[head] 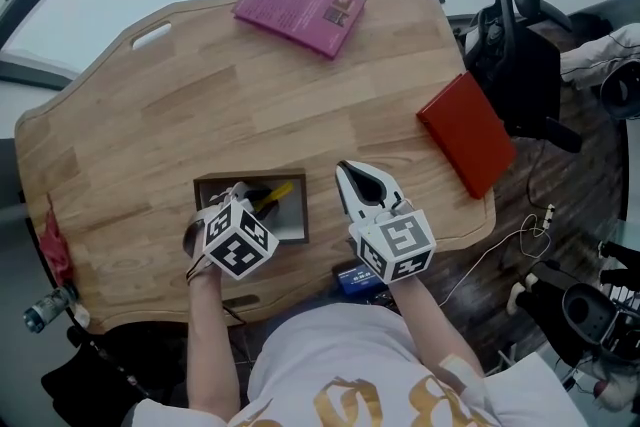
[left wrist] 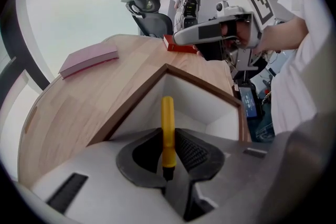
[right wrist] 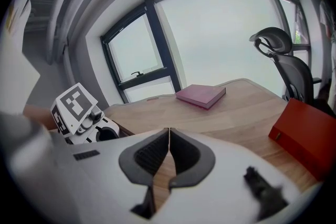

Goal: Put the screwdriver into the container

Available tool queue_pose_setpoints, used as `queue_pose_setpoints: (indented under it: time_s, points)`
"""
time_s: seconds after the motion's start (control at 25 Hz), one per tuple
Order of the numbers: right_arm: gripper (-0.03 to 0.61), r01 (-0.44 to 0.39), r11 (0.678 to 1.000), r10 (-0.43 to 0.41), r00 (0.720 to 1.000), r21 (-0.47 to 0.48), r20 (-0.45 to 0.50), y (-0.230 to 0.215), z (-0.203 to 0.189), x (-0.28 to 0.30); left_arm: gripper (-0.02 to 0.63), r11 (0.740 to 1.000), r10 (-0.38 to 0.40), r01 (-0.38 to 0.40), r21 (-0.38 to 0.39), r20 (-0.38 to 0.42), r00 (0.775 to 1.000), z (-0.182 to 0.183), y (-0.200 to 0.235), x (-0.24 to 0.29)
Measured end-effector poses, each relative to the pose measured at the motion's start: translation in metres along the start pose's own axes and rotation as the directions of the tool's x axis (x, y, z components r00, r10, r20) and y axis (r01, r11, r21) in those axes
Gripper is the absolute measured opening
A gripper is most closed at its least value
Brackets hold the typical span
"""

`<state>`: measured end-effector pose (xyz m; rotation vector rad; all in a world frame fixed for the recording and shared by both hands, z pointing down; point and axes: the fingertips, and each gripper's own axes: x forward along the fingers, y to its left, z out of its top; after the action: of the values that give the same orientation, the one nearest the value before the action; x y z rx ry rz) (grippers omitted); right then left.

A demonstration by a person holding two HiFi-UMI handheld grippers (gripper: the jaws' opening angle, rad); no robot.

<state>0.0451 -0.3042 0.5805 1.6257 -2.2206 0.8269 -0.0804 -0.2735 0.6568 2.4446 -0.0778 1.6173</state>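
A yellow-handled screwdriver [left wrist: 167,128] is clamped between the jaws of my left gripper [left wrist: 168,152], its handle pointing out over the container. In the head view the screwdriver [head: 274,196] hangs over the brown-rimmed, white-lined container [head: 296,231], with the left gripper [head: 243,205] at the box's near-left corner. The container's rim [left wrist: 173,72] fills the middle of the left gripper view. My right gripper [head: 358,192] hovers just right of the box, its jaws shut on nothing; from its own view, the right gripper [right wrist: 169,152] points over bare tabletop.
A pink book [head: 300,7] lies at the table's far side and a red book [head: 466,132] at the right edge. A black office chair [head: 515,35] stands beyond the right edge. A red object [head: 52,245] sits at the left edge.
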Motion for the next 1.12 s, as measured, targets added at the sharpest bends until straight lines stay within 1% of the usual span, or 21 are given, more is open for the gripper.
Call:
queue_pose_setpoints:
  time_s: [0.12, 0.4, 0.68, 0.88, 1.12]
  points:
    - [0.032, -0.002, 1.0, 0.002, 1.0, 0.002, -0.007, -0.001, -0.002, 0.002, 0.08, 1.0, -0.019, 0.019, -0.005, -0.021, 1.0, -0.002, -0.002, 0.003]
    - [0.032, 0.0, 1.0, 0.0, 1.0, 0.009, -0.016, -0.005, -0.004, 0.007, 0.08, 0.993, -0.108, 0.103, -0.064, -0.084, 0.991, -0.008, -0.008, 0.013]
    - [0.032, 0.002, 1.0, -0.002, 1.0, 0.016, -0.022, -0.007, -0.005, 0.011, 0.08, 0.984, -0.152, 0.134, -0.121, -0.155, 0.976, -0.018, -0.009, 0.019]
    - [0.032, 0.001, 1.0, -0.001, 1.0, 0.014, -0.023, -0.008, -0.005, 0.012, 0.08, 0.976, -0.183, 0.159, -0.148, -0.165, 0.969, -0.021, -0.01, 0.021]
    - [0.032, -0.002, 1.0, 0.003, 1.0, 0.017, -0.027, -0.008, -0.007, 0.012, 0.08, 0.972, -0.195, 0.169, -0.165, -0.16, 0.968, -0.021, -0.011, 0.022]
